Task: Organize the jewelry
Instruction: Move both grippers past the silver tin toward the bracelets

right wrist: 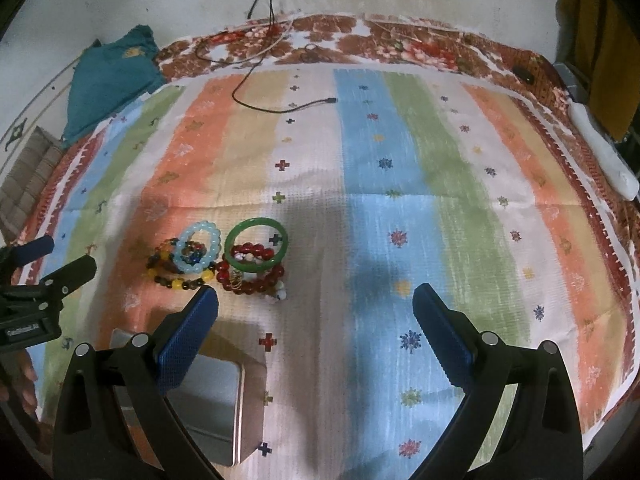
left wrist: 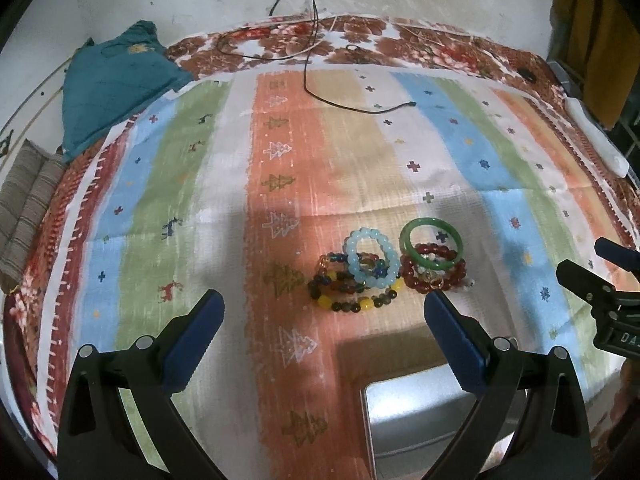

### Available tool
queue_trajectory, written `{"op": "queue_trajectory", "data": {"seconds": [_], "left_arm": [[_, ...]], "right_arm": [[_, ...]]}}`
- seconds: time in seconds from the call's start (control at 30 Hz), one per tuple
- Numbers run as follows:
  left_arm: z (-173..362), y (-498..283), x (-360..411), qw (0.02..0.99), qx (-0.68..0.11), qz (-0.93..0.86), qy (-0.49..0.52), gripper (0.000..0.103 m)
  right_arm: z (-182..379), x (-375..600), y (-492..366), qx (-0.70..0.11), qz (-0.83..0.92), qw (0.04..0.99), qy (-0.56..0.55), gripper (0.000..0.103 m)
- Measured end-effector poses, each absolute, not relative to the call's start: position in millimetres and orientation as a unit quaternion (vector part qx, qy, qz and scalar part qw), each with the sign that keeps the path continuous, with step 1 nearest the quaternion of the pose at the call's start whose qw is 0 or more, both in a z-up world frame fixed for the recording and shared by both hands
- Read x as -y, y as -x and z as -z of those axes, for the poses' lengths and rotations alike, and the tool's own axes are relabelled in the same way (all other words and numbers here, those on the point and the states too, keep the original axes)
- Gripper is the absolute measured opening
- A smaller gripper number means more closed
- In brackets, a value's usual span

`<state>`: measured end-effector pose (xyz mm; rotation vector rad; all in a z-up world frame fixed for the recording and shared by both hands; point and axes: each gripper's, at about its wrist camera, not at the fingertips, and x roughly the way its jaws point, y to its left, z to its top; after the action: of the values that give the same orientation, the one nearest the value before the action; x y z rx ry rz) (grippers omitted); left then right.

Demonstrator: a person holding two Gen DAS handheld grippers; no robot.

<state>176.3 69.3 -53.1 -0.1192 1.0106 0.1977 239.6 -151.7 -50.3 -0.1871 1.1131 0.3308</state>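
A heap of bracelets lies on the striped cloth: a pale blue bead bracelet, a green bangle, a dark red bead bracelet and a yellow and dark bead bracelet. The heap also shows in the right wrist view, with the pale blue bracelet and green bangle. A silver metal tin sits in front of the heap; it also shows in the right wrist view. My left gripper is open and empty, just short of the heap. My right gripper is open and empty, right of the heap.
A black cable lies on the cloth at the back. A teal cloth bundle sits at the back left. A white object lies along the right edge. The wall stands behind the surface.
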Motion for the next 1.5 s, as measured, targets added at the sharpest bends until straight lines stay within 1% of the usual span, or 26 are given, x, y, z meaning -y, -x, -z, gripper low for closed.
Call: {"op": "queue_trajectory", "data": {"seconds": [0.33, 0.53, 1.03, 1.27, 1.5], "left_arm": [[72, -199, -70, 0.857, -0.505, -0.1, 0.032, 0.097], [81, -209, -78, 0.848, -0.516, -0.102, 0.057, 0.097], [97, -233, -84, 0.842, -0.529, -0.087, 0.056, 0.097], [111, -244, -84, 0.841, -0.533, -0.084, 0.04, 0.097], [126, -255, -87, 0.832, -0.548, -0.069, 0.047, 0.097]], "right_arm": [[64, 141, -252, -0.535, -0.158, 0.823, 0.11, 0.099], [73, 135, -260, -0.542, -0.161, 0.817, 0.112, 0.099], [91, 123, -278, -0.556, -0.164, 0.806, 0.118, 0.099], [102, 117, -287, -0.563, -0.163, 0.8, 0.127, 0.099], [114, 111, -296, -0.571, -0.165, 0.794, 0.129, 0.099]]}}
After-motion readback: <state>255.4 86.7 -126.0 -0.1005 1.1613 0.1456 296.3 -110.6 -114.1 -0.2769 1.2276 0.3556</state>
